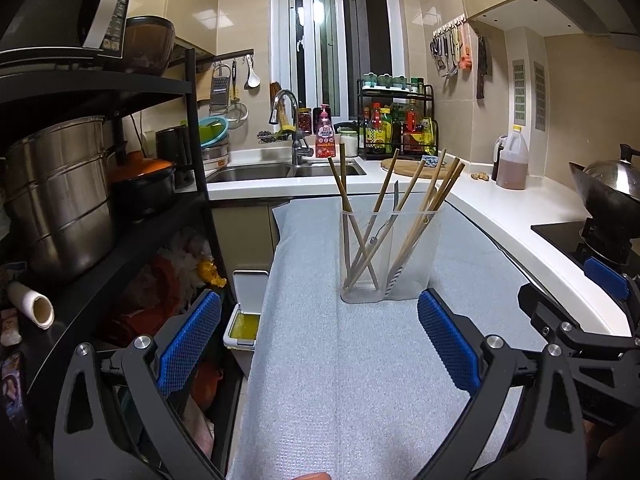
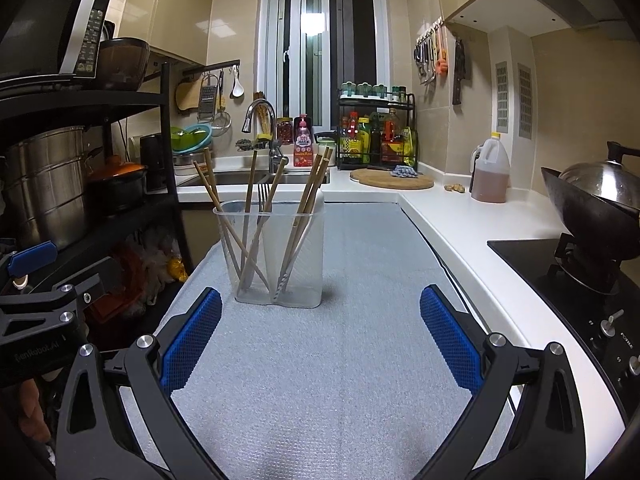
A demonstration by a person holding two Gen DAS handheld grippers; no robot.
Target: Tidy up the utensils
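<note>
Two grippers hang wide apart and empty above the grey textured mat (image 2: 360, 320): our left gripper (image 1: 318, 344) and our right gripper (image 2: 320, 338) each show both blue pads spread, nothing between them. Ahead of us on the mat stands the clear plastic utensil holder (image 2: 276, 252), upright, split into two compartments, with bare mat all round it and nothing between it and our fingers. In the right wrist view it sits left of centre; in the left wrist view it sits right of centre (image 1: 390, 256). We count about seven wooden chopsticks (image 2: 250, 208) in it, their long axes near vertical, tips down at the base and tops fanning outward above the rim; some lean left, some right. One metal fork (image 2: 263, 194) stands among them, tines up. A striped piece (image 2: 282, 280) lies low in the right compartment; we cannot tell what it is. To our left a black rack (image 1: 188, 92) carries a steel stockpot (image 1: 60, 196) and an orange-lidded pot (image 1: 144, 176). Behind the mat lie the sink (image 2: 256, 178) and faucet (image 2: 260, 114), a condiment rack (image 2: 376, 136), a round cutting board (image 2: 392, 180) and an oil jug (image 2: 490, 172). On the right a lidded wok (image 2: 592, 196) sits on the stove (image 2: 560, 280).
</note>
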